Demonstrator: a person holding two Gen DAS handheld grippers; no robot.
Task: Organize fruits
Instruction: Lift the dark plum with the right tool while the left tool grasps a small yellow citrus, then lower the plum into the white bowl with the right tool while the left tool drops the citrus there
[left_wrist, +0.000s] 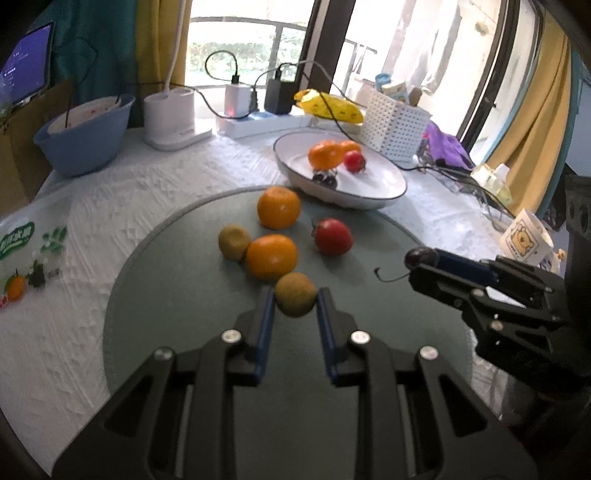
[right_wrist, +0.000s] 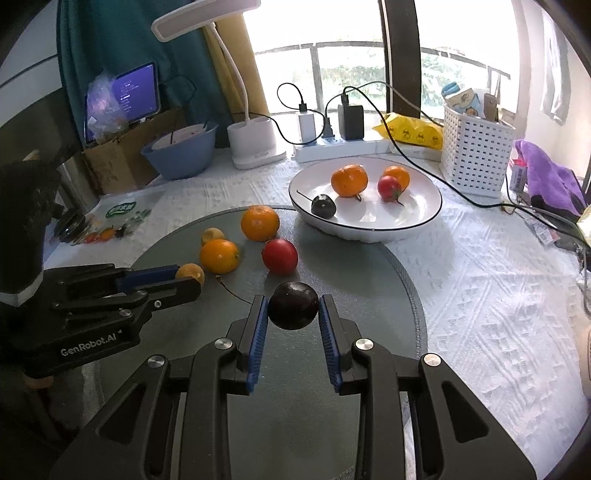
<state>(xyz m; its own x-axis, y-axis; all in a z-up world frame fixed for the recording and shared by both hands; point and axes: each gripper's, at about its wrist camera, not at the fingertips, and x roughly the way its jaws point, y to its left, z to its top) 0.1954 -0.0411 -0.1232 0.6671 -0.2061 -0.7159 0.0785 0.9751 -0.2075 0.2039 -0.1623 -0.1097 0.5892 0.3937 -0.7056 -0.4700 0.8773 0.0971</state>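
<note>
My left gripper (left_wrist: 294, 301) is shut on a brown kiwi (left_wrist: 295, 294) just above the round grey mat (left_wrist: 184, 295). My right gripper (right_wrist: 293, 306) is shut on a dark plum (right_wrist: 293, 304) with a thin stem; in the left wrist view that plum (left_wrist: 421, 257) shows at its tip. On the mat lie two oranges (left_wrist: 279, 206) (left_wrist: 271, 256), a second kiwi (left_wrist: 233, 242) and a red tomato (left_wrist: 333, 236). The white bowl (right_wrist: 417, 218) behind the mat holds two oranges (right_wrist: 349, 180), a tomato (right_wrist: 389, 187) and a dark plum (right_wrist: 323, 206).
A blue basin (right_wrist: 181, 153), white lamp base (right_wrist: 255, 146), power strip with chargers (right_wrist: 332, 144), yellow bag (right_wrist: 410, 134) and white basket (right_wrist: 476, 157) line the back. A purple cloth (right_wrist: 546, 177) and cables lie right. A fruit bag (left_wrist: 29, 254) lies left.
</note>
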